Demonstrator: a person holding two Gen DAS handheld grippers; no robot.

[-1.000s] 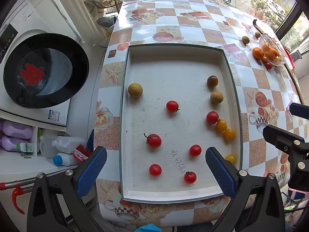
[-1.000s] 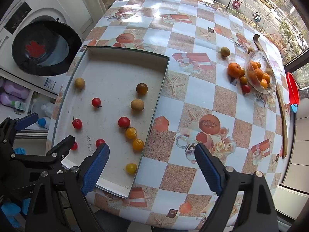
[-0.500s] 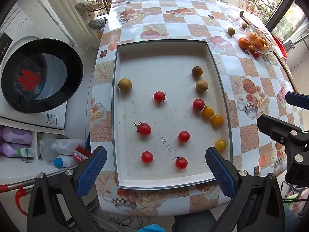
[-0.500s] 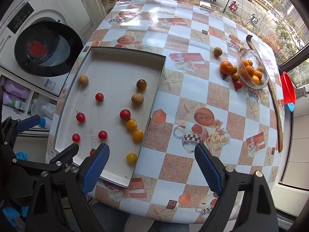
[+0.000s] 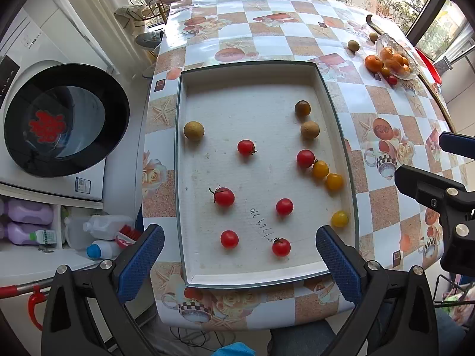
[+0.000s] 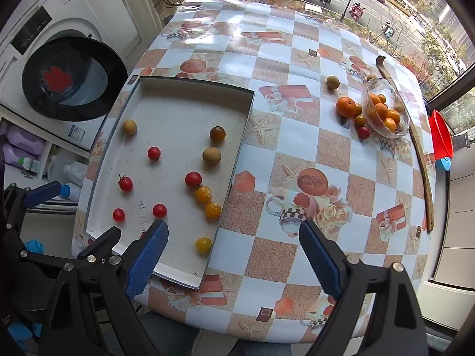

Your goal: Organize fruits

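The fruits lie scattered in a shallow white tray (image 5: 322,89) that rests on the left half of a table (image 6: 335,148) covered in a checkered cloth. Along the tray's right wall runs a loose line: a dark brown fruit (image 5: 302,108) farthest back, a tan one (image 5: 310,129) just in front of it, then a red tomato (image 5: 305,158) touching a yellow tomato (image 5: 320,169), with a second yellow tomato (image 5: 334,182) beside that. A third yellow tomato (image 5: 340,219) sits alone near the tray's near right corner. By the left wall lies a single tan round fruit (image 5: 194,130). Five more red tomatoes are spread over the middle and near end, one in the centre (image 5: 246,147), one with a stem to the left (image 5: 224,196), one to the right (image 5: 284,206), and two close to the near wall (image 5: 229,239) (image 5: 281,246).

At the table's far right edge stands a glass bowl (image 6: 394,133) of oranges, with an orange (image 6: 345,107), small yellow and red fruits and a tan fruit (image 6: 332,82) on the cloth beside it.

The left gripper (image 5: 237,262) hovers over the tray's near edge, jaws spread wide and holding nothing. The right gripper (image 6: 233,256) hangs above the near right corner of the tray, likewise wide apart and empty. A washing machine (image 5: 63,118) stands off the table's left edge.
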